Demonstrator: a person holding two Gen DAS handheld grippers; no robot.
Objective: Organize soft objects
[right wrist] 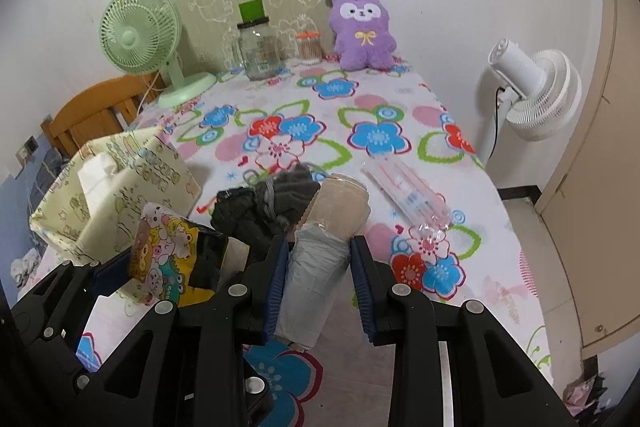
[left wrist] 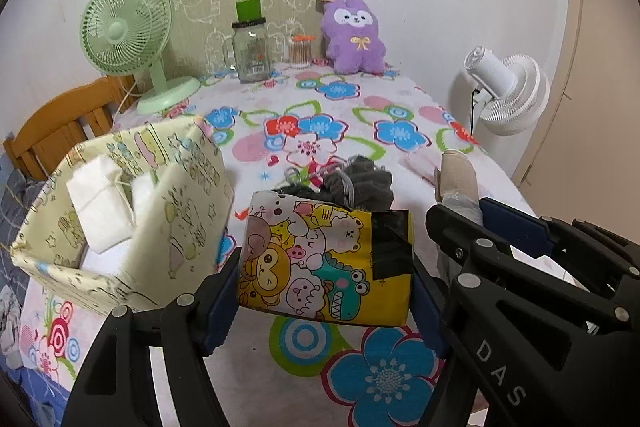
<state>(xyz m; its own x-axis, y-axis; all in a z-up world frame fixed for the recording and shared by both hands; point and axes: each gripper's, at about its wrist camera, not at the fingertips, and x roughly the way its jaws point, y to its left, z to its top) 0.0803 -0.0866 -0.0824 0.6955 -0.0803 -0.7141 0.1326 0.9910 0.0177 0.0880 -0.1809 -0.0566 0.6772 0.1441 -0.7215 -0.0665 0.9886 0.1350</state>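
Note:
My left gripper (left wrist: 324, 287) is shut on a yellow cartoon-print box (left wrist: 326, 263) held above the flowered table. Dark grey rolled socks (left wrist: 360, 183) show over the box's far rim. My right gripper (right wrist: 318, 277) is shut on a rolled bundle, grey (right wrist: 312, 279) near me and beige (right wrist: 340, 205) at its far end; it also shows in the left wrist view (left wrist: 460, 179). The yellow box (right wrist: 168, 259) and the dark socks (right wrist: 272, 203) lie left of the bundle in the right wrist view. A pale yellow printed box (left wrist: 188, 195) with white folded cloth (left wrist: 100, 203) inside stands at the left.
At the table's far end stand a green fan (left wrist: 128, 35), a glass jar (left wrist: 250, 47), a cotton-swab pot (left wrist: 301, 51) and a purple plush (left wrist: 354, 35). A clear plastic packet (right wrist: 408, 195) lies right of the bundle. A white fan (right wrist: 532, 91) stands off the right edge. A wooden chair (left wrist: 60, 131) is left.

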